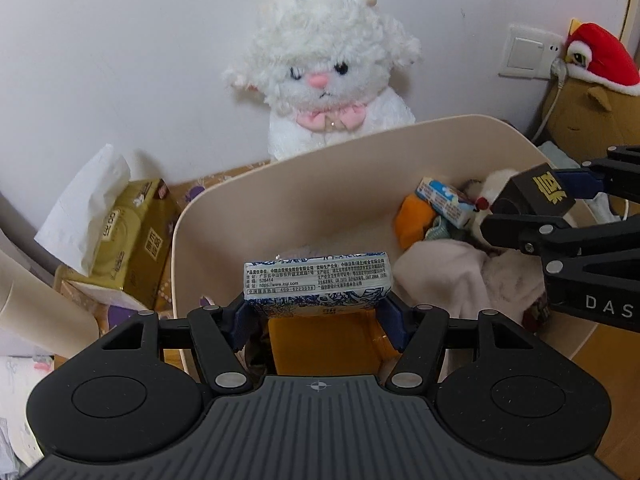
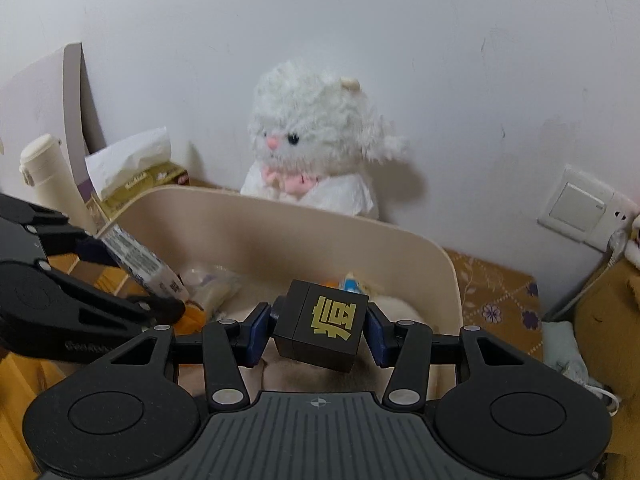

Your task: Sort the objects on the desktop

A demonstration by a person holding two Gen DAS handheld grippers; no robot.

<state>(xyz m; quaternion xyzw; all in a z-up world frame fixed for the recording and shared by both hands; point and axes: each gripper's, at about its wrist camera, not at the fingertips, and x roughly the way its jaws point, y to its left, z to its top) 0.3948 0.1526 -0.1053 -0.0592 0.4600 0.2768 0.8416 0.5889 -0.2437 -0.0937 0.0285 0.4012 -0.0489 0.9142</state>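
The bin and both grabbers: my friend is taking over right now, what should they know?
Left gripper: holds the tissue pack over the beige bin.
Right gripper: the black cube sits between its pads, over the same bin; the grip looks loose.
Done: a small carton, cloth and soft toys already lie in the bin.
Left: drop both things in. The tissue box and bottle stand outside.

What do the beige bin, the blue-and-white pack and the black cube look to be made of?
Beige bin: probably moulded plastic, matte, with smooth rounded walls.
Blue-and-white pack: glossy printed plastic film, slightly crinkled, likely over soft tissues.
Black cube: looks like hard plastic, satin, with sharp edges, a seam and a gold printed character.
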